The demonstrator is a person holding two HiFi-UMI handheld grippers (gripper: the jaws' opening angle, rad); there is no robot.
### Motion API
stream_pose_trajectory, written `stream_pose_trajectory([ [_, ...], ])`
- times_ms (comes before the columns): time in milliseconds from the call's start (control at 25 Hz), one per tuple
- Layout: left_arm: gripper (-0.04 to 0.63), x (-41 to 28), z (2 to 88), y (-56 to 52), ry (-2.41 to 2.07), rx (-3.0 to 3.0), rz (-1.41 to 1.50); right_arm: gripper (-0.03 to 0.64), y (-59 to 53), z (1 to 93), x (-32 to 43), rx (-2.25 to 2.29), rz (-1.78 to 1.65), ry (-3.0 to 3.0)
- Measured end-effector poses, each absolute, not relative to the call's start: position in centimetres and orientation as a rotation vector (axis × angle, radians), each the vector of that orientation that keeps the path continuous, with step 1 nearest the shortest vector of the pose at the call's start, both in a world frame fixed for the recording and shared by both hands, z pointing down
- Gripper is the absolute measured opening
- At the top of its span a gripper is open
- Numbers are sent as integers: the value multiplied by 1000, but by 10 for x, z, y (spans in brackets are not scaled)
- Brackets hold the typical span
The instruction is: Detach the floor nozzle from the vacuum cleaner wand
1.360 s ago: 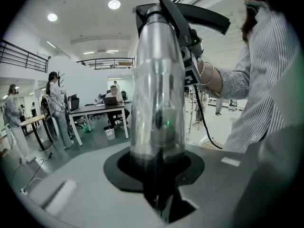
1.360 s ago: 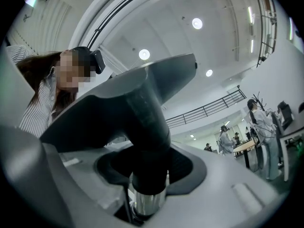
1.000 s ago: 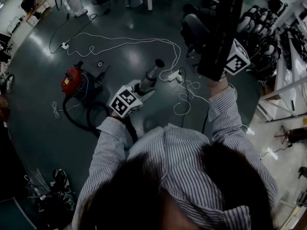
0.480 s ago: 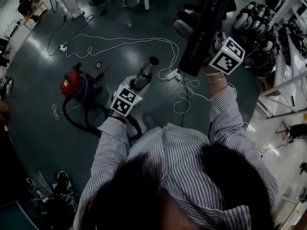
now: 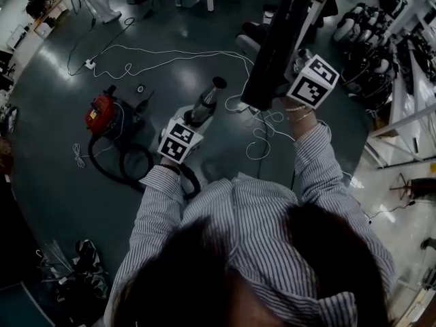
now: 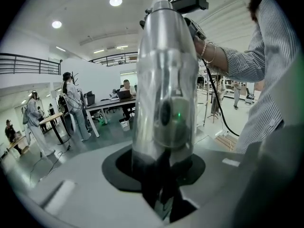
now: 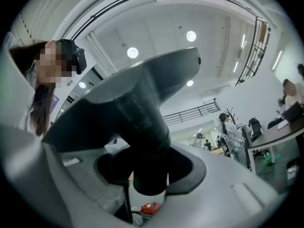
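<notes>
**A:** Where the head view looks down past the striped sleeve (image 5: 310, 162), what goes on the list?

**B:** Item one: left tongs (image 5: 193, 122), clamped round the wand (image 5: 208, 101). It is a silver tube whose long axis runs up and away from those jaws to a bare, open end. Item two: right tongs (image 5: 278, 92), clamped on the floor nozzle (image 5: 283, 33), a long black bar reaching up and away from that grip. The nozzle lies right of the left tongs and higher, apart from the wand's end — judged detached.

**A:** Anything else near the left tongs?

**B:** A red canister (image 5: 102, 111) and a black hose (image 5: 129, 165) lie on the floor to their left. A white cable (image 5: 177, 53) lies past the wand's end.

**A:** And the left gripper view?

**B:** The wand (image 6: 164, 80) rises straight out from between the jaws, which are closed on its dark lower part. The right hand (image 6: 198, 41) shows above and to the right.

**A:** The right gripper view?

**B:** The nozzle's (image 7: 128, 108) round dark neck sits gripped between the jaws, and its flat head spreads crosswise above them. The canister (image 7: 147, 208) shows far below.

**A:** Which relation counts for the next move?

**B:** Neck and wand mouth no longer share one axis — the neck sits off to the right. Only the right hand carries the nozzle. Probably only setting it down remains, and the long head may swing.
</notes>
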State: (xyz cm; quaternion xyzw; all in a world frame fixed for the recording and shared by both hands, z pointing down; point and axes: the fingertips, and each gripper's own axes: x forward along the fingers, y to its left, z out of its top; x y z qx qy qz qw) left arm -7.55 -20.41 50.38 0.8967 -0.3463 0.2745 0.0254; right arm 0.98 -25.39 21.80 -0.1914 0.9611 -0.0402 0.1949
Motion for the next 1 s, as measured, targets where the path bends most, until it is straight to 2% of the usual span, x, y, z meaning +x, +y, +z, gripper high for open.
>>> stream_pose_trajectory([
  [1000, 127, -83, 510, -208, -1138, 2733, 857, 164, -251, 240, -15, -673, -1, 2797],
])
